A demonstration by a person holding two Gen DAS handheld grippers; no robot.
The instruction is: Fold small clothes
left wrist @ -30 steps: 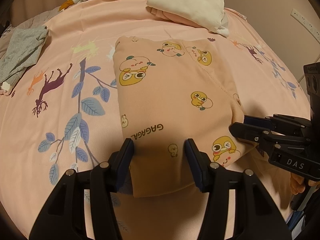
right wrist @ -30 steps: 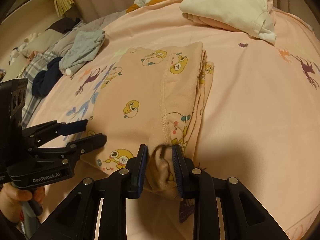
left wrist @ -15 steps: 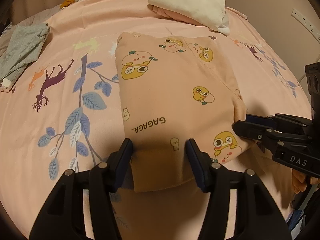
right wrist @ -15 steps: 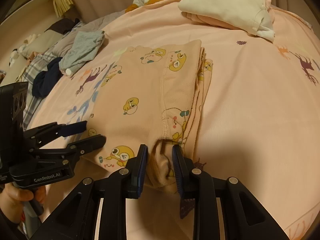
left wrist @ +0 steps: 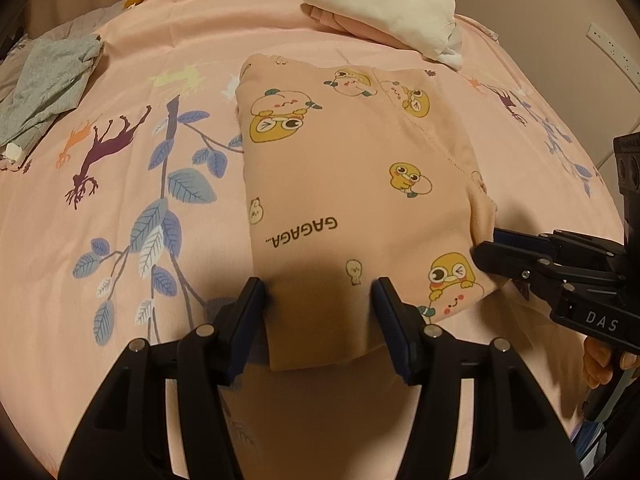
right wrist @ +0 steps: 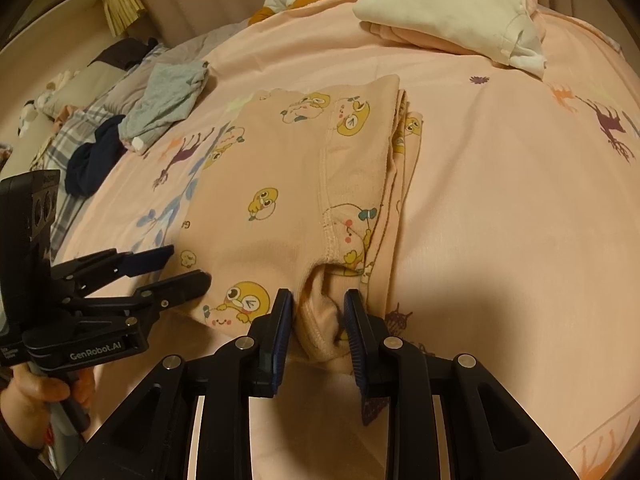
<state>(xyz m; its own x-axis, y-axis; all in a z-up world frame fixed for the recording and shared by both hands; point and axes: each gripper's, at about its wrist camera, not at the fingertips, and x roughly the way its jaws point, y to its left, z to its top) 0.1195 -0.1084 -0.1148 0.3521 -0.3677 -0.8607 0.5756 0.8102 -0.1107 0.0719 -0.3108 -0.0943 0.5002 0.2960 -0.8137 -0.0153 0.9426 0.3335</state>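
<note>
The folded peach garment (left wrist: 352,184) with duck prints lies on the pink bedsheet (left wrist: 120,240), nearer than the cream clothes pile (left wrist: 384,4). The left gripper (left wrist: 320,300) stands parted astride the garment's near edge, pads not pressing. The right gripper (right wrist: 318,312) is clenched on a bunched cuff at the garment's near right corner.
</note>
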